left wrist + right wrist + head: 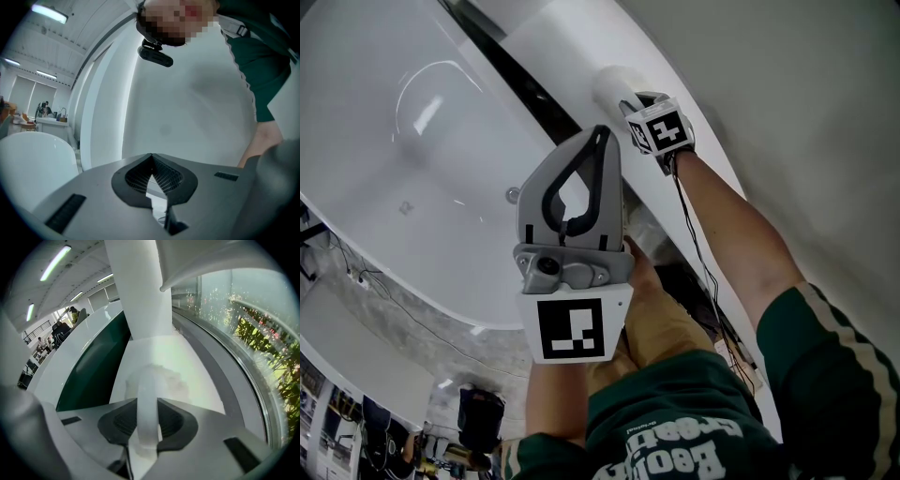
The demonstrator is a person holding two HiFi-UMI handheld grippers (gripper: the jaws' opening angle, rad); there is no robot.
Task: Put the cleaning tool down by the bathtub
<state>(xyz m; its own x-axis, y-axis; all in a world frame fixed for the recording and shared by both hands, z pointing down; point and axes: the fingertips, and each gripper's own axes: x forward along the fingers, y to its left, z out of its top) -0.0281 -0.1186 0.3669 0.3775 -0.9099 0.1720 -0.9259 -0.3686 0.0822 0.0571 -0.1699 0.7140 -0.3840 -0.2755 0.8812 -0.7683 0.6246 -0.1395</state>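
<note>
green shirt (694, 398) bears unreadable lettering; right gripper (147, 423) clamps cleaning tool (146, 392).

White cleaning tool (149, 394) with a pale loop handle being gripped upright between the right gripper's (147, 422) jaws, hovering beside the glossy white bathtub (394, 187)

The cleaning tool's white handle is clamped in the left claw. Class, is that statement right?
No. The white handle is clamped in the right claw, not the left one; the right gripper view shows it between the pads. In the left gripper view, the left claw is shut with nothing in it.
</note>
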